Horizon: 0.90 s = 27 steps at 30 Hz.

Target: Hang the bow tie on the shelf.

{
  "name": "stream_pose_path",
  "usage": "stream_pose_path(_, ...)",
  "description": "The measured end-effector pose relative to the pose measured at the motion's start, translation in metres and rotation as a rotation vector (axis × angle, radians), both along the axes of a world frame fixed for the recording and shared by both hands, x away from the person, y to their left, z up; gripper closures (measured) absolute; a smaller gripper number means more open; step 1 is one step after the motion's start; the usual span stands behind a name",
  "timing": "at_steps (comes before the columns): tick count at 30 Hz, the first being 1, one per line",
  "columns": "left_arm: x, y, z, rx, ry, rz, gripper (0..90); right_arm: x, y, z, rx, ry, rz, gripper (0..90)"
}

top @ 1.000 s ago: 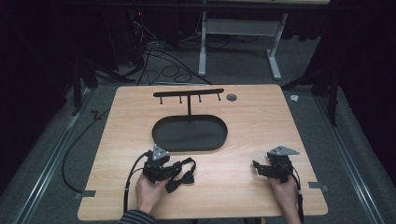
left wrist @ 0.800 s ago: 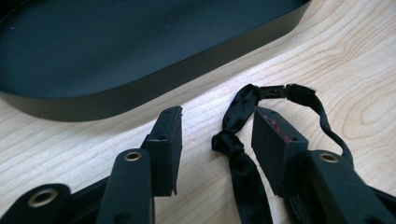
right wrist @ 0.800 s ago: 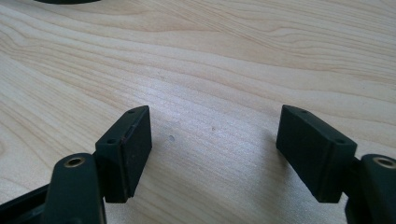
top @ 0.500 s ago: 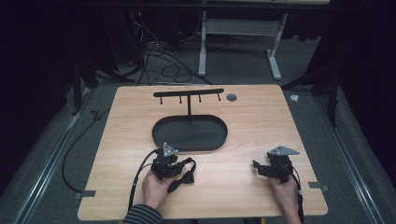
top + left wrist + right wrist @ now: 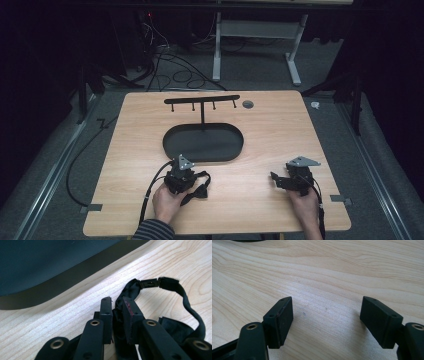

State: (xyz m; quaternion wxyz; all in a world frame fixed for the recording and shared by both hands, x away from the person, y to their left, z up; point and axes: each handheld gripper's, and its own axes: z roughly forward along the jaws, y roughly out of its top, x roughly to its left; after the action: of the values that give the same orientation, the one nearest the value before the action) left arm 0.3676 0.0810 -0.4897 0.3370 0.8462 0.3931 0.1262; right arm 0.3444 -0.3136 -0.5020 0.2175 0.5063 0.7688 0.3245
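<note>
A black fabric strap [image 5: 185, 297] with a small clasp [image 5: 149, 283] lies on the wooden table [image 5: 280, 130] just in front of the dark oval tray [image 5: 202, 142]. My left gripper [image 5: 192, 182] is low over the table near its front edge. Its jaws have just been closing and now pinch a fold of the strap [image 5: 202, 186] between the pads [image 5: 130, 312]. The rest of the strap loops out to the right in the left gripper view. My right gripper [image 5: 275, 179] rests at the front right, jaws wide apart [image 5: 327, 312] over bare wood with nothing between them.
A black T-shaped stand [image 5: 202, 100] with several small hooks rises from the tray's far side. A small round grey insert [image 5: 248, 104] sits near the table's back edge. Cables lie on the floor beyond the table.
My left gripper has shifted a little to the right, onto the strap, and its jaws have gone from apart to closed on it. The right gripper has stayed put.
</note>
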Motion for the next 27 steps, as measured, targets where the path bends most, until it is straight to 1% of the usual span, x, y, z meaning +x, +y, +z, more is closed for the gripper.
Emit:
stream_pose_path(1,0.000,0.000,0.000,0.000,0.000,0.000,79.7,0.000,0.000,0.000,0.000,0.000,0.000,27.9)
stream_pose_path(3,-0.001,0.003,0.007,-0.031,-0.014,-0.002,79.9,0.000,0.000,0.000,0.000,0.000,0.000,27.9)
stream_pose_path(4,-0.002,0.005,0.010,-0.040,-0.019,-0.002,80.0,0.000,0.000,0.000,0.000,0.000,0.000,27.9)
stream_pose_path(5,-0.002,0.005,0.010,-0.040,-0.019,-0.002,80.0,0.000,0.000,0.000,0.000,0.000,0.000,27.9)
stream_pose_path(6,-0.004,0.006,0.019,-0.054,-0.041,-0.004,80.0,0.000,0.000,0.000,0.000,0.000,0.000,27.9)
stream_pose_path(7,-0.004,0.006,0.019,-0.054,-0.041,-0.004,80.0,0.000,0.000,0.000,0.000,0.000,0.000,27.9)
stream_pose_path(8,-0.006,0.006,0.029,-0.064,-0.065,-0.013,80.0,0.000,0.000,0.000,-0.001,-0.001,0.002,27.8)
stream_pose_path(9,-0.006,0.006,0.029,-0.064,-0.065,-0.013,80.0,0.000,0.000,0.000,-0.001,-0.001,0.002,27.8)
stream_pose_path(10,-0.008,0.006,0.039,-0.068,-0.090,-0.020,80.0,0.000,0.000,0.000,0.000,0.000,0.000,27.9)
stream_pose_path(11,-0.009,0.006,0.044,-0.074,-0.101,-0.022,80.0,0.000,0.000,0.000,0.000,0.000,0.000,27.9)
stream_pose_path(12,-0.009,0.006,0.044,-0.074,-0.101,-0.022,80.0,0.000,0.000,0.000,0.000,0.000,0.000,27.9)
stream_pose_path(13,-0.009,0.007,0.049,-0.083,-0.110,-0.025,80.0,0.000,0.000,0.000,0.000,0.000,0.000,27.9)
stream_pose_path(14,-0.011,0.007,0.056,-0.082,-0.126,-0.032,80.0,0.000,0.000,0.000,0.000,0.000,0.000,27.9)
stream_pose_path(16,-0.011,0.006,0.063,-0.089,-0.142,-0.039,80.0,0.000,0.000,0.000,0.001,0.000,0.000,27.9)
stream_pose_path(17,-0.011,0.006,0.063,-0.089,-0.142,-0.039,80.0,0.000,0.000,0.000,0.001,0.000,0.000,27.9)
stream_pose_path(18,-0.012,0.005,0.069,-0.091,-0.159,-0.043,80.0,0.000,0.000,0.000,0.001,0.000,0.000,27.9)
stream_pose_path(19,-0.012,0.005,0.069,-0.091,-0.159,-0.043,80.0,0.000,0.000,0.000,0.001,0.000,0.000,27.9)
stream_pose_path(20,-0.011,0.004,0.075,-0.085,-0.174,-0.049,80.0,0.000,0.000,0.000,0.001,0.002,0.001,27.9)
stream_pose_path(22,-0.010,0.003,0.080,-0.074,-0.189,-0.053,80.0,0.000,0.000,0.000,0.002,0.001,0.001,27.9)
stream_pose_path(23,-0.010,0.003,0.080,-0.074,-0.189,-0.053,80.0,0.000,0.000,0.000,0.002,0.001,0.001,27.9)
stream_pose_path(25,-0.008,0.002,0.087,-0.070,-0.207,-0.052,80.0,0.000,0.000,0.000,0.004,0.001,0.001,27.8)
stream_pose_path(27,-0.006,0.002,0.090,-0.070,-0.212,-0.054,80.0,0.000,0.000,0.000,0.004,0.001,0.001,27.8)
